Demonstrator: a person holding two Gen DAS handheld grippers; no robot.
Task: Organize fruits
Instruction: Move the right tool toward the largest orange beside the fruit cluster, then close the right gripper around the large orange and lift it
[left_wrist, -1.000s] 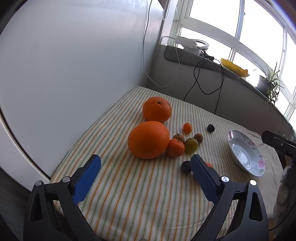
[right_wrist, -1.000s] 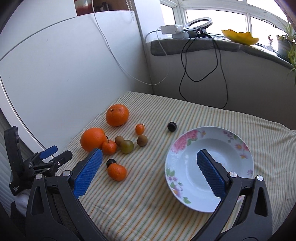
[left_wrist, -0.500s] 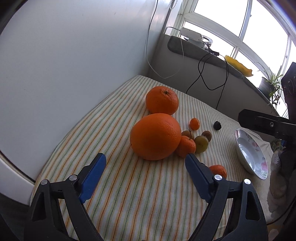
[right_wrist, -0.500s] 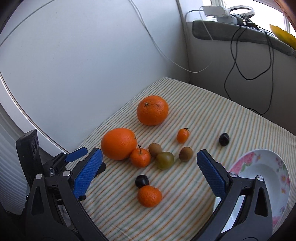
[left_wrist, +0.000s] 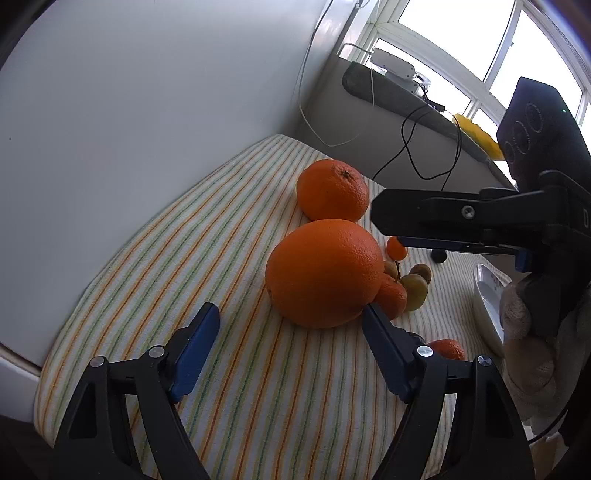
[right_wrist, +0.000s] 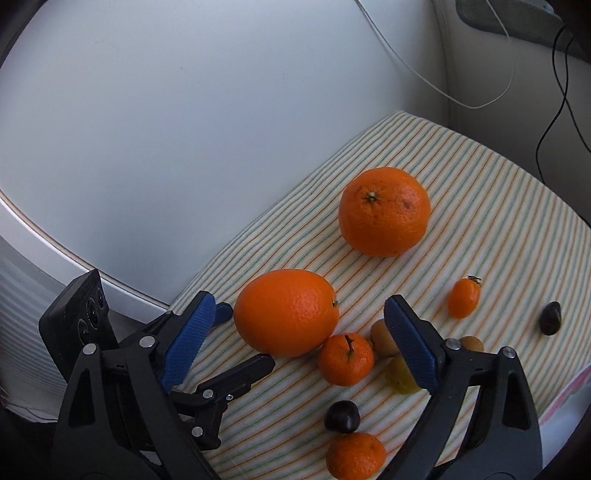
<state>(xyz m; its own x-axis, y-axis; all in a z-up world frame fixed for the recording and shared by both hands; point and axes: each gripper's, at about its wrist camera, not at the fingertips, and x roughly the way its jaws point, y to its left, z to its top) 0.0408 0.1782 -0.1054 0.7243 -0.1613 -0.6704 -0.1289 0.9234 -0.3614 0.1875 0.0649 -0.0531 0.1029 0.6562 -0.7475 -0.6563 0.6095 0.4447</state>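
A large orange (left_wrist: 323, 273) (right_wrist: 286, 312) lies on the striped cloth, with a second orange (left_wrist: 332, 190) (right_wrist: 384, 210) behind it. My left gripper (left_wrist: 290, 328) (right_wrist: 240, 338) is low at the large orange's near end. Its jaws are closing with the orange just ahead between the fingertips, and the pads are not pressing. My right gripper (right_wrist: 299, 301) hovers over the fruit cluster, its jaws also closing. The large orange shows between its fingers, untouched. One of its fingers (left_wrist: 436, 214) reaches in from the right in the left wrist view. A white flowered plate (left_wrist: 487, 299) stands to the right.
Small fruits cluster right of the large orange: a mandarin (right_wrist: 345, 358), brown and green fruits (right_wrist: 400, 376), a dark plum (right_wrist: 341, 415), another mandarin (right_wrist: 354, 456), a kumquat (right_wrist: 463, 297). A white wall borders the table on the left. Cables (left_wrist: 417, 147) hang at the back.
The right gripper swung left from over the plate to over the oranges and narrowed a little. The left gripper moved closer and lower toward the large orange, its jaws narrowing.
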